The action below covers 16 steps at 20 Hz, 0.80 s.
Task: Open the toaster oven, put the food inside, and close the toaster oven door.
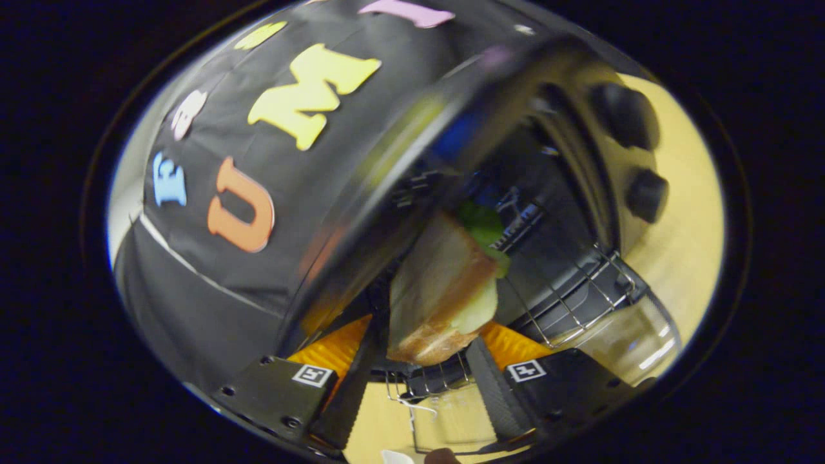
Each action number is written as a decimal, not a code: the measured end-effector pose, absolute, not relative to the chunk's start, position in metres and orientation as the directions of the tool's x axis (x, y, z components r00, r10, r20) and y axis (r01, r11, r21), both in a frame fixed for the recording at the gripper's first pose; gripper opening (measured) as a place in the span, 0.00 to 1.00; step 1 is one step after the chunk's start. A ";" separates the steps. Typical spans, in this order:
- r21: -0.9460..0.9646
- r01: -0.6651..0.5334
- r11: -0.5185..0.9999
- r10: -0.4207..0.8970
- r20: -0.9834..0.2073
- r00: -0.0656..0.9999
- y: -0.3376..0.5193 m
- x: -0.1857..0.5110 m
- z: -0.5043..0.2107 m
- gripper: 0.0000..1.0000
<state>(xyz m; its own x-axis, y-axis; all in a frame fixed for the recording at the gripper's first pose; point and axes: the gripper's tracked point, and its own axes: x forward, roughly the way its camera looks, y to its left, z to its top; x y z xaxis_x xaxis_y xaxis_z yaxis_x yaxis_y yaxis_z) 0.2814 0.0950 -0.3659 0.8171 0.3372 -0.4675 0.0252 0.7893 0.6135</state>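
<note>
A pale wooden tabletop (683, 258) lay under everything, and the whole scene stood steeply tilted, because the gripper was rolled well to one side; between its two fingers the gripper (428, 361) held a sandwich (438, 290), toast faces outward and a green leaf and a pale slice showing at its far edge; both fingers (493, 386) pressed on the bread, one on each face, so the jaws were pinching the food and not spread. Just beyond the fingertips lay the wire rack (573, 303), drawn partly out over the lowered glass door (635, 341) of the toaster oven (554, 193); the sandwich already reached into the dark mouth of the oven, above the rack; two black knobs (625, 116) sat on the panel beside the opening.

The step in hand seemed to be the placing of the food, with the door open and the closing not yet done. To do it well, I judged that the roll should be taken out first, so that the bread met the wires flat; the sandwich ought to go deep enough that the rack and door could close without catching it; the fingers should open only once the bread rested, since a drop from tilt could spill the filling; the withdrawal should run straight back, clear of the rack's front wire.
</note>
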 end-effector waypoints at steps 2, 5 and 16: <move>0.501 -0.025 0.865 0.340 -0.549 0.763 0.104 0.272 -0.374 0.84; 0.371 -0.098 0.924 0.329 -0.636 0.698 0.109 0.251 -0.387 0.91; 0.110 -0.209 0.972 0.233 -0.612 0.756 0.093 0.177 -0.331 0.94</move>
<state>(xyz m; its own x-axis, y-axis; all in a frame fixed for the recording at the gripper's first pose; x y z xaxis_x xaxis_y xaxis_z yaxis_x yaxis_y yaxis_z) 0.1773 0.0933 -0.3309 0.7561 0.2325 -0.6118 -0.2094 0.9716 0.1104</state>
